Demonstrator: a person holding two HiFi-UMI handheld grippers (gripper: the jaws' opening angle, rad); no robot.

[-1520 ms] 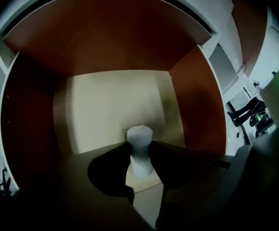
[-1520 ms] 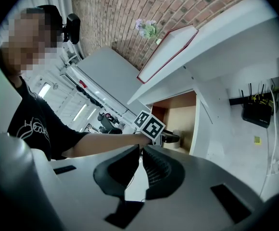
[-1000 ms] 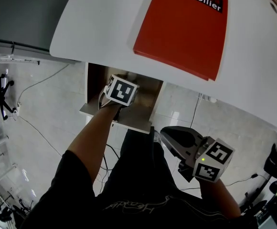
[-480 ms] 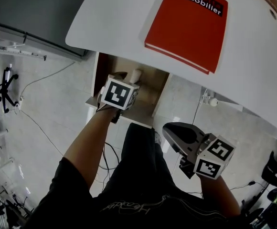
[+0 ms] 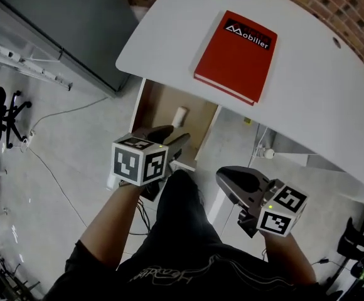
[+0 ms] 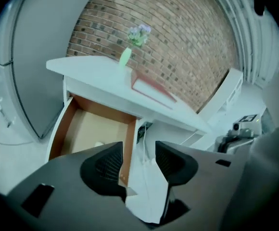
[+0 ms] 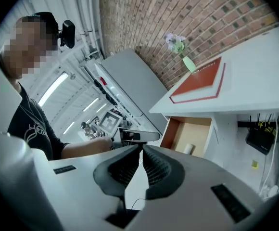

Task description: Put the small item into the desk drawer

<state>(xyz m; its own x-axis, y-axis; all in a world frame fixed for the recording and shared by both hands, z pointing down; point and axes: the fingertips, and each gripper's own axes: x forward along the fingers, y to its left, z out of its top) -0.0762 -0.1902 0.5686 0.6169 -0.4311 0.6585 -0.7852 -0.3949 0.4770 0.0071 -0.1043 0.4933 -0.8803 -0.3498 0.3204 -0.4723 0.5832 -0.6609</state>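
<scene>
Left gripper (image 5: 172, 135) hangs released above the drawer (image 5: 145, 102) front, its jaws just narrowed a touch from their widest, nothing between them. Small item (image 5: 179, 116) lies on the open drawer's floor near the desk (image 5: 307, 105) edge, so the drop looks done. Best to back off without clipping the front panel. Right gripper (image 5: 224, 179) is clenched on nothing, off to the side.

drawer (image 5: 159, 108): pulled right out, wide open from above; only its back end sits under the desk (image 5: 320, 86)
inside: just a small white roll (image 5: 179, 116) near the back, bare floor all round it
left side: grey cabinet (image 5: 75, 17) pretty close, strip of floor between
right side: cables (image 5: 256, 137) dangling under the desk
desktop: red book (image 5: 235, 56) mid-way, vase (image 6: 125, 57) at the far edge
</scene>
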